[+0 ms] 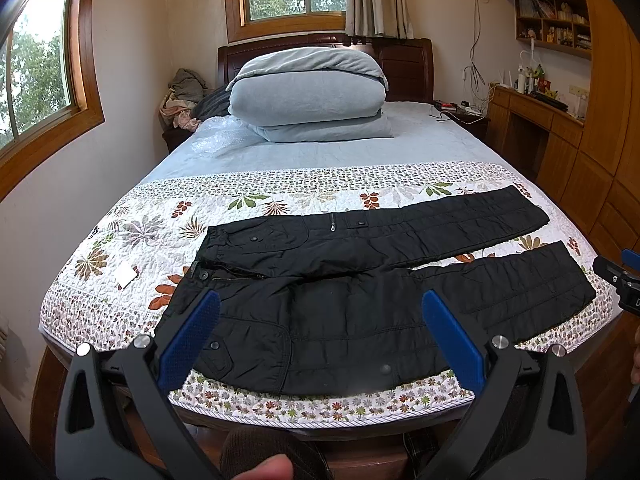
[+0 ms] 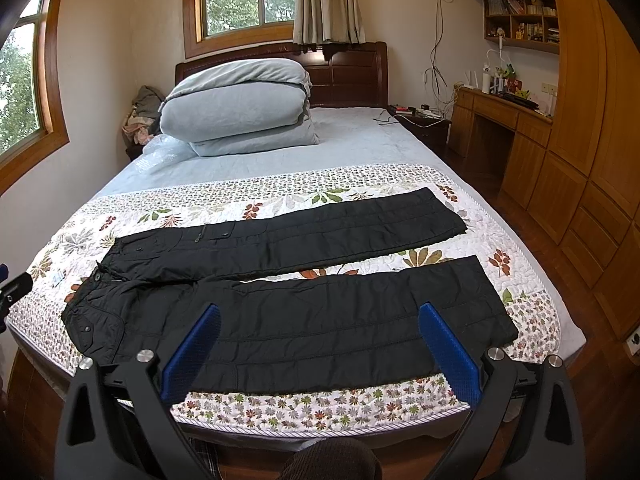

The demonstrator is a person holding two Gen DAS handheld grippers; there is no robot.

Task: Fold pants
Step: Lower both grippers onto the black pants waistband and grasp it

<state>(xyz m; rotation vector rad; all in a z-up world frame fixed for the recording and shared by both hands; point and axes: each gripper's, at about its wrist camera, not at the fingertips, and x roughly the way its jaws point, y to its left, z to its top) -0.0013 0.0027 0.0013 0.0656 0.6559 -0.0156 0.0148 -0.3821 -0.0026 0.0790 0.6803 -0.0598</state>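
Black quilted pants (image 1: 360,280) (image 2: 288,284) lie flat across the foot of the bed, waistband to the left, both legs spread apart and pointing right. My left gripper (image 1: 320,300) hovers open above the waist and hip area of the near leg, holding nothing. My right gripper (image 2: 320,312) hovers open above the middle of the near leg, also holding nothing. The right gripper's tip (image 1: 618,280) shows at the right edge of the left wrist view; the left gripper's tip (image 2: 12,288) shows at the left edge of the right wrist view.
A floral quilt (image 1: 280,196) covers the bed's foot. A folded grey duvet (image 1: 312,96) sits by the headboard. A small white tag (image 1: 126,273) lies left of the waistband. Wooden cabinets and a desk (image 2: 560,140) stand on the right. A thumb (image 1: 272,468) shows below.
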